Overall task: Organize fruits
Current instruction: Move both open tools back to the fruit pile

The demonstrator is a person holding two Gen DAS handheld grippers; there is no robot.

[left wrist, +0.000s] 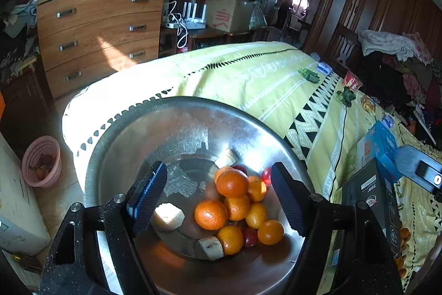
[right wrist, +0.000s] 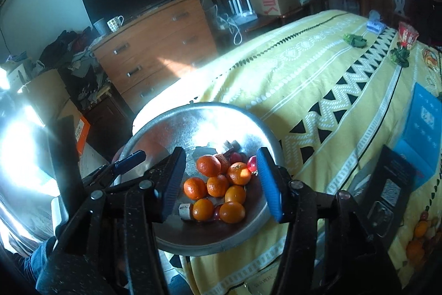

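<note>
Now both grippers, left [left wrist: 221, 198] and right [right wrist: 219, 181], hover with jaws apart, holding nothing, above a metal bowl [left wrist: 176, 123] on the bed; oranges [left wrist: 232, 183] heaped inside.

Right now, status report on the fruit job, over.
Left gripper open, empty. Right gripper open, empty. Oranges piled in the metal bowl on the bed. Nothing in the way.
</note>
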